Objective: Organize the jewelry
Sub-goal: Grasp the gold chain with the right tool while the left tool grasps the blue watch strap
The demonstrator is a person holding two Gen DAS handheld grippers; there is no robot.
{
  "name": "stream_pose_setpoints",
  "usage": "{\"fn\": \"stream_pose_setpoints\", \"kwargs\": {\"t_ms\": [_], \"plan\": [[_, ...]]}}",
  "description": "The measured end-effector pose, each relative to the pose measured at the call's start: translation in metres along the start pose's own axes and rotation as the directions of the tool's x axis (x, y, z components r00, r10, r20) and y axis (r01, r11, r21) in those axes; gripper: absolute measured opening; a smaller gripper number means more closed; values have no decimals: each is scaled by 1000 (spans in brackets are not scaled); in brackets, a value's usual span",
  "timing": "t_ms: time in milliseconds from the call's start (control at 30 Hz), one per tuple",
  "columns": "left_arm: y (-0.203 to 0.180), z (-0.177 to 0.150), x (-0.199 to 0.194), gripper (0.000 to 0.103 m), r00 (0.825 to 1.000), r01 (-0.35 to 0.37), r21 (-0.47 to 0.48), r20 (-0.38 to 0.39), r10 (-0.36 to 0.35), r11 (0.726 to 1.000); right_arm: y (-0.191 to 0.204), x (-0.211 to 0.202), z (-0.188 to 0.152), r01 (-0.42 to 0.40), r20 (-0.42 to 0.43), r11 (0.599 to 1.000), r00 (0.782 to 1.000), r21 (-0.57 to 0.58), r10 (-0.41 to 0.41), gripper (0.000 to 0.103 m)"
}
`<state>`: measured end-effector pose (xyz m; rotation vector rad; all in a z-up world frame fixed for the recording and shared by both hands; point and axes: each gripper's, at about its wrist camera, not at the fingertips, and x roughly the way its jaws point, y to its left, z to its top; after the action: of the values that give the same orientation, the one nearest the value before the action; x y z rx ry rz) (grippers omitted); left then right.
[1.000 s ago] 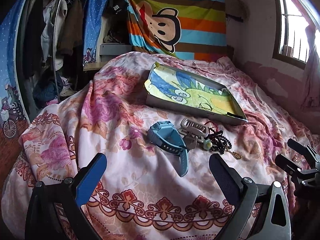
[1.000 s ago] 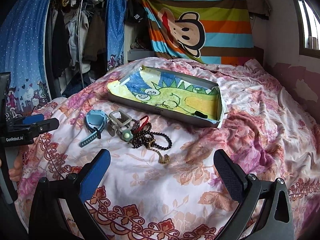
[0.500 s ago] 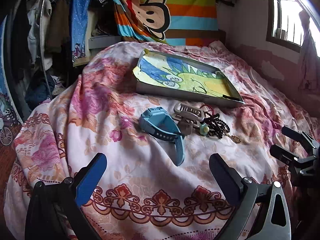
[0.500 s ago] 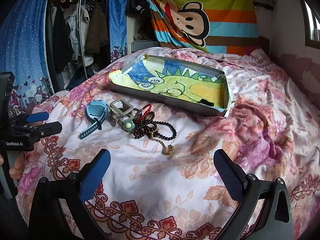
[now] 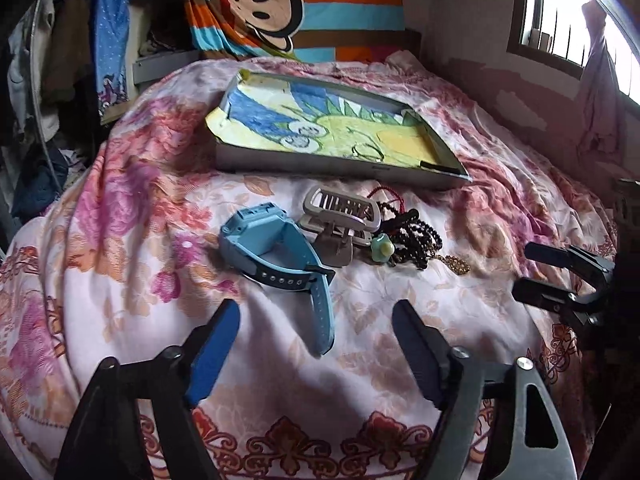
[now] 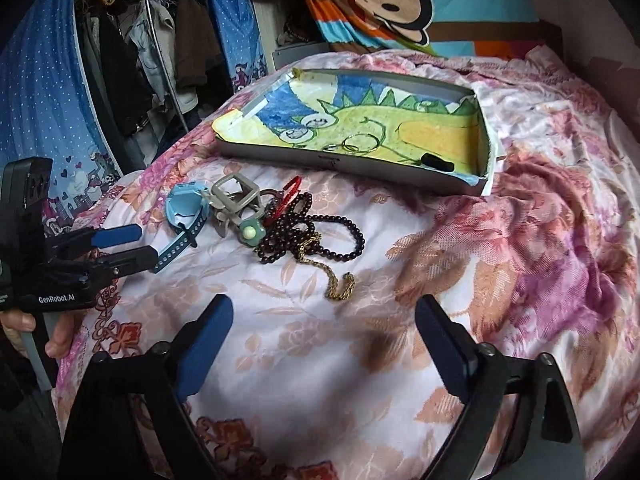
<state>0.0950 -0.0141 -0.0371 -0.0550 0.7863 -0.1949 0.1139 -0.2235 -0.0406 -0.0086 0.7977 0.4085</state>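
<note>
On the flowered bedspread lies a pile: a blue watch point(image 5: 276, 252) point(image 6: 186, 208), a grey clip point(image 5: 340, 208), a green flower charm point(image 6: 249, 234), a dark bead necklace point(image 6: 304, 232) and a gold chain point(image 6: 336, 284). Behind it stands a grey tray point(image 5: 340, 164) lined with a drawing, with gold rings point(image 6: 360, 144) and a small black item point(image 6: 438, 164) inside. My left gripper point(image 5: 316, 312) point(image 6: 140, 246) is open, its jaws closing, with the watch strap's tip between them, untouched. My right gripper point(image 6: 324, 308) point(image 5: 524, 268) is open, its jaws closing just short of the gold chain, nothing between them.
A clothes rack point(image 6: 152, 60) crowds the left side of the bed. A striped monkey blanket point(image 5: 280, 4) hangs at the head. A window point(image 5: 568, 20) and a stained wall stand on the right. The bedspread drops off at the near edge point(image 5: 280, 452).
Both grippers have moved forward and down toward the jewelry pile. Their jaws have narrowed. The watch strap's tip now lies between the left fingers.
</note>
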Motion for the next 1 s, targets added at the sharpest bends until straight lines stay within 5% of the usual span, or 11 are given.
{"fn": "stream_pose_setpoints", "kwargs": {"t_ms": [233,333,667,733,1000], "plan": [[4,3,21,52,998,13,-33,-64,-15,999,-8,43,14,-46,-107,999,993,0,45,54],[7,3,24,45,997,5,-46,-73,-9,999,-9,62,16,-32,-159,999,987,-6,31,50],[8,0,27,20,996,-9,-50,-91,5,999,3,77,15,-52,-188,997,981,-59,40,18],[5,0,28,6,996,7,-35,-91,-10,999,2,77,14,-60,-193,997,980,-58,48,16],[2,-1,24,4,996,33,-28,-81,-35,999,2,71,11,-150,-201,989,969,-4,146,16]]}}
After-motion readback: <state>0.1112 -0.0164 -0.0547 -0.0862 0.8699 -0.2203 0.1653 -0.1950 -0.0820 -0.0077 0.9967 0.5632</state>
